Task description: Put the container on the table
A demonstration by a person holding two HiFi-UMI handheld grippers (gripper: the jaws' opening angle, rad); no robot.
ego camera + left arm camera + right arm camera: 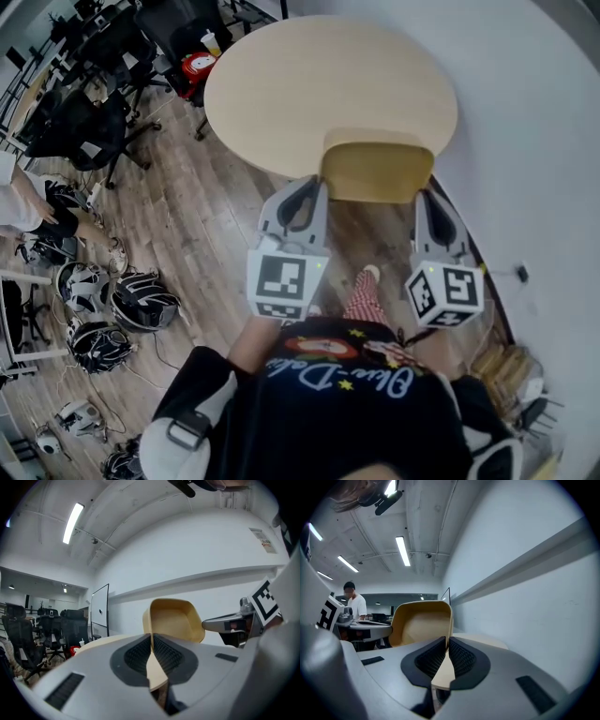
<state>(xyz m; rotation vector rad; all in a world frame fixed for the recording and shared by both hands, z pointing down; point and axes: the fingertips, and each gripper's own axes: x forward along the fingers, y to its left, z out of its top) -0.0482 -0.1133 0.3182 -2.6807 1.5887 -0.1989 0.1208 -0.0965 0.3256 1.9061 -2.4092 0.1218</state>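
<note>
I hold a tan rectangular container (377, 167) between both grippers, in the air over the near edge of the round beige table (309, 75). My left gripper (317, 187) is shut on the container's left rim (151, 639). My right gripper (424, 195) is shut on its right rim (447, 641). In both gripper views the container (174, 619) (423, 621) rises beyond the jaws with its open side showing, and nothing is inside it. The table top (101, 642) (480, 640) lies just past the jaws in each gripper view.
A curved white wall (525, 141) runs close along the right of the table. Black office chairs (80, 127) stand at the upper left on the wood floor. Several helmets (141, 302) lie on the floor at left. A person (355, 605) stands far off at a desk.
</note>
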